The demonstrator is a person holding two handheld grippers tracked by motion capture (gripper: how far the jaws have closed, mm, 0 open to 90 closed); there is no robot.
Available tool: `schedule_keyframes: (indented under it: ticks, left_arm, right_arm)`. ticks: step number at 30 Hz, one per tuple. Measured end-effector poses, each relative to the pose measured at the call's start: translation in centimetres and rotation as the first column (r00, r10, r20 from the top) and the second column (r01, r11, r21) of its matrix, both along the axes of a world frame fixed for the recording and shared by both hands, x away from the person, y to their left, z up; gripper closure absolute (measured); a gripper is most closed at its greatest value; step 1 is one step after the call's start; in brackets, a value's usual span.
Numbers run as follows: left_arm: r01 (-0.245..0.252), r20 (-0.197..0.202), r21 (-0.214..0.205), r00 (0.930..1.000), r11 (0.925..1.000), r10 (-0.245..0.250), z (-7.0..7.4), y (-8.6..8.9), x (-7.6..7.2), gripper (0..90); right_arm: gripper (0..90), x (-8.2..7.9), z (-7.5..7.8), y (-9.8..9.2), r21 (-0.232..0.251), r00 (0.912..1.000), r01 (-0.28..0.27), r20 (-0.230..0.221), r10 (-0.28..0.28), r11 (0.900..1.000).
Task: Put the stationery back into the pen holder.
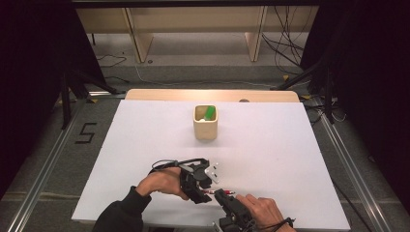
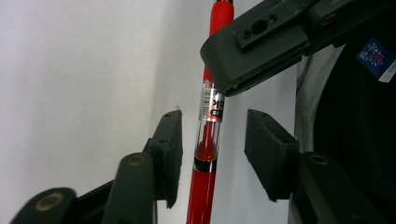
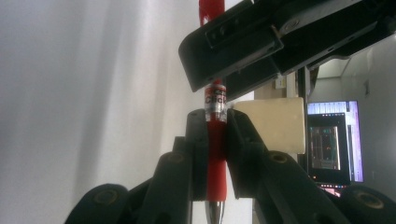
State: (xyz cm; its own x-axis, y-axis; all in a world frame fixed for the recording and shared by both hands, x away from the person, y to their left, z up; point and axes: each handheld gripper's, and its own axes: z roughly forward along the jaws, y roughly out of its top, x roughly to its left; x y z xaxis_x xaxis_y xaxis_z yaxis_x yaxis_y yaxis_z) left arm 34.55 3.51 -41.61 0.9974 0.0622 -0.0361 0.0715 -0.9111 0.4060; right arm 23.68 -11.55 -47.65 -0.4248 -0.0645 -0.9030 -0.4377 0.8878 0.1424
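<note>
Handover of a red pen (image 2: 207, 154) between two grippers, low over the near edge of the white table (image 1: 145, 140). The right gripper (image 3: 216, 122) has its jaws clamped on the pen's red grip. The left gripper (image 2: 213, 140) has its jaws apart on either side of the clear barrel, not touching it. The step in hand appears to be a second grasp; the next move calls for the left jaws to meet squarely on the barrel. Count: one red pen, two grippers, one cream cup (image 1: 205, 126) mid-table, holding one green item (image 1: 209, 113).
</note>
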Motion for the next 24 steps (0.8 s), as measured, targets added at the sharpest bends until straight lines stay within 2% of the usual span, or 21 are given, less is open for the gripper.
schedule_keyframes:
  ticks: [10,14,24]
  left_arm:
    - [0.025,-0.023,0.015,0.9994,0.9996,-0.025,-0.6,-0.3,0.4,65.9]
    - [0.037,-0.024,0.027,0.999,0.9989,-0.037,-0.8,-0.5,0.5,67.7]
    - [0.061,-0.04,0.039,0.9974,0.9974,-0.06,-1.1,-0.6,0.5,76.8]
  right_arm:
    - [80.4,0.0,-0.2,0.1,-0.01,1.0,-0.009,0.0,0.009,0.9999]
    - [80.4,-0.2,-0.4,0.1,-0.015,0.9999,-0.001,-0.017,0.0,0.9999]
    - [80.4,-0.2,-0.6,0.2,-0.037,0.9997,-0.025,-0.006,0.025,0.999]
